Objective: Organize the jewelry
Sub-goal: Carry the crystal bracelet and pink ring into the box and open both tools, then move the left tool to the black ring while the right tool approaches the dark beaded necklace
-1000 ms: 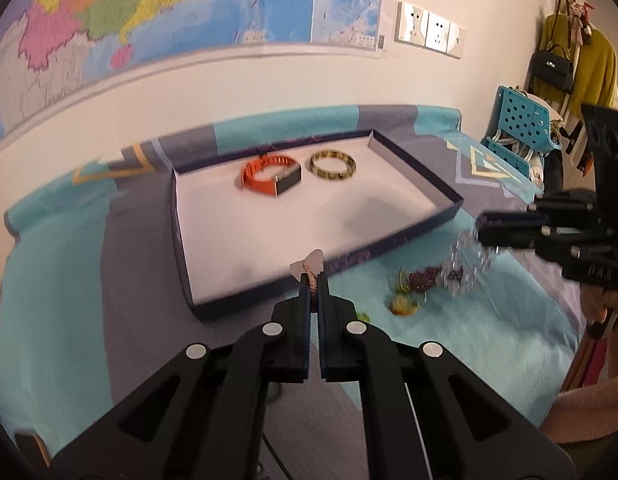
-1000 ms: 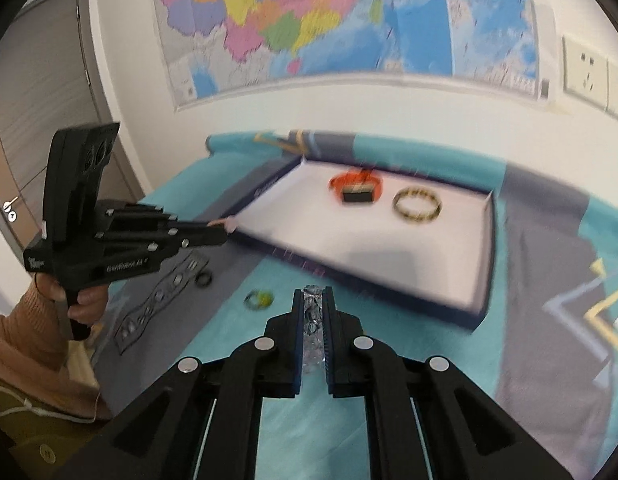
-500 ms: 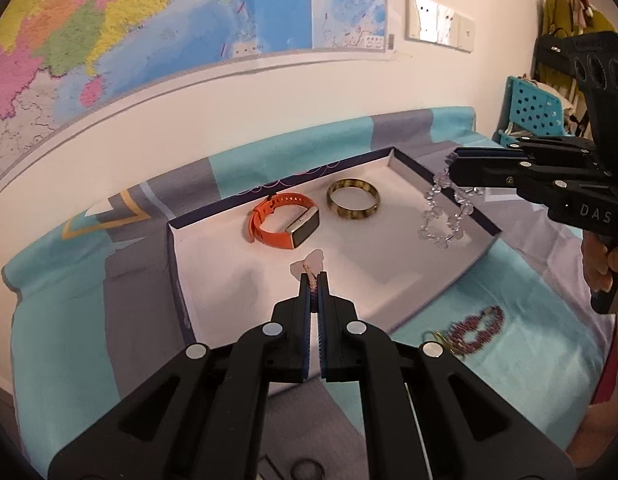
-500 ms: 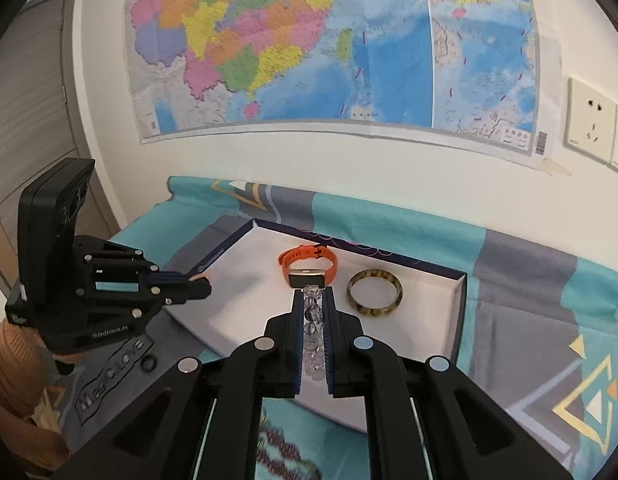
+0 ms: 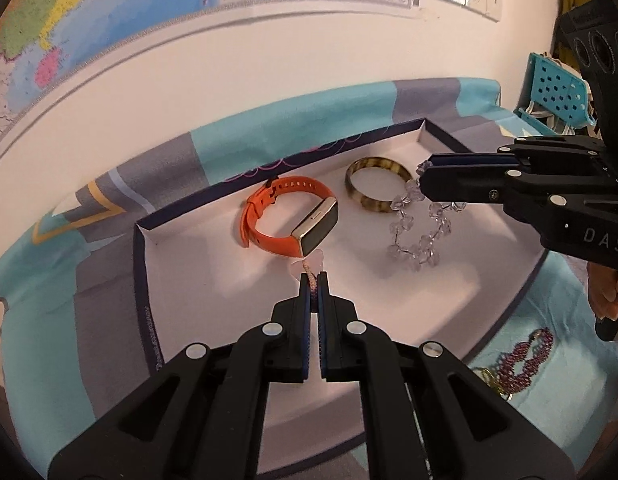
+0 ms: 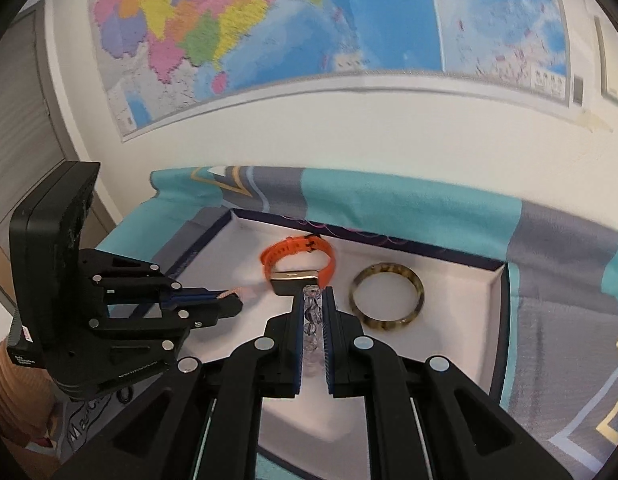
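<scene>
Placing step: right gripper (image 5: 423,176) pinching crystal bracelet (image 5: 419,232), left gripper (image 5: 314,280) pinching small pink piece (image 5: 312,261), both over tray (image 5: 143,264); next, lowering and release near bangle (image 5: 377,190)

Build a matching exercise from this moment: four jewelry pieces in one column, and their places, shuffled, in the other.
Things:
1. crystal bead bracelet
2. orange watch band
3. tortoiseshell bangle
4. dark red bead bracelet

Places:
A. lying on the teal cloth, outside the tray
B. hanging from the right gripper above the tray
C. in the tray, nearest its far right corner
D. in the tray, left of the bangle

Pairs: 1-B, 2-D, 3-C, 4-A
</scene>
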Available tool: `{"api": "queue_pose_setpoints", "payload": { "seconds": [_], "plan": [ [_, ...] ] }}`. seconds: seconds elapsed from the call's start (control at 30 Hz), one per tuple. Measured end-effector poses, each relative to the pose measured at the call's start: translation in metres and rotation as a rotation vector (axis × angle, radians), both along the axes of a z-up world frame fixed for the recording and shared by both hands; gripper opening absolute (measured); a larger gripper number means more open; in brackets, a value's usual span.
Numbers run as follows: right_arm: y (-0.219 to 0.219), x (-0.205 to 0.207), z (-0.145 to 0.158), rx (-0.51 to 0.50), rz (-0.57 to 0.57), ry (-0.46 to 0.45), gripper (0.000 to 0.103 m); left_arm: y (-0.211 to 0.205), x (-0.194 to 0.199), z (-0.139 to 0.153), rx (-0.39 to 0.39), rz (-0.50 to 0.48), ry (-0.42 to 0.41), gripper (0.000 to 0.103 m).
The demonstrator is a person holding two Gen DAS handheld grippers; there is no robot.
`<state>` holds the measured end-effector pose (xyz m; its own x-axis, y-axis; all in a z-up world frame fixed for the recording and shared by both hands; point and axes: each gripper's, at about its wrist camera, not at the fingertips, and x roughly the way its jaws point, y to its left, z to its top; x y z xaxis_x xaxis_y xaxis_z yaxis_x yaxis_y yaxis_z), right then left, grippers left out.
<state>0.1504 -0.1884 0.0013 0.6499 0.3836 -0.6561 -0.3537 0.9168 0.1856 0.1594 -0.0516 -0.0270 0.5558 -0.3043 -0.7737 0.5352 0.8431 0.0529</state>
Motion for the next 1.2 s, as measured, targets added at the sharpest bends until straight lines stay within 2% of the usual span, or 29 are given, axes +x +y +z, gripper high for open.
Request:
{"api": "queue_pose_setpoints", "payload": {
  "seconds": [0.33, 0.5, 0.6, 0.67, 0.73, 0.77, 0.97, 1.07, 1.2],
  "plan": [
    [-0.015, 0.009, -0.019, -0.058, -0.074, 0.058, 0.009, -0.006, 0.01, -0.008, 0.005, 0.01, 0.026, 0.01],
    [-0.022, -0.001, -0.013, -0.071, -0.105, 0.031, 0.022, 0.006, -0.001, 0.003, -0.032, 0.03, -0.004, 0.021],
    [-0.024, -0.018, -0.004, -0.073, -0.09, -0.001, 0.027, 0.016, -0.015, 0.015, -0.049, 0.039, -0.045, 0.028],
    [-0.024, -0.034, 0.003, -0.06, -0.059, -0.026, 0.036, 0.025, -0.028, 0.024, -0.067, 0.046, -0.071, 0.033],
    [-0.021, -0.053, 0.008, -0.057, -0.026, -0.05, 0.04, 0.033, -0.04, 0.03, -0.086, 0.052, -0.093, 0.037],
    [-0.02, -0.063, 0.008, -0.057, -0.004, -0.055, 0.041, 0.038, -0.047, 0.032, -0.095, 0.059, -0.105, 0.04],
    [-0.003, -0.108, -0.005, -0.107, 0.096, -0.033, 0.041, 0.058, -0.087, 0.032, -0.103, 0.069, -0.125, 0.041],
    [0.005, -0.121, -0.017, -0.164, 0.106, -0.016, 0.041, 0.071, -0.102, 0.024, -0.104, 0.098, -0.108, 0.042],
    [0.003, -0.13, -0.029, -0.166, 0.093, 0.015, 0.041, 0.084, -0.117, 0.013, -0.101, 0.131, -0.08, 0.042]
  ]
}}
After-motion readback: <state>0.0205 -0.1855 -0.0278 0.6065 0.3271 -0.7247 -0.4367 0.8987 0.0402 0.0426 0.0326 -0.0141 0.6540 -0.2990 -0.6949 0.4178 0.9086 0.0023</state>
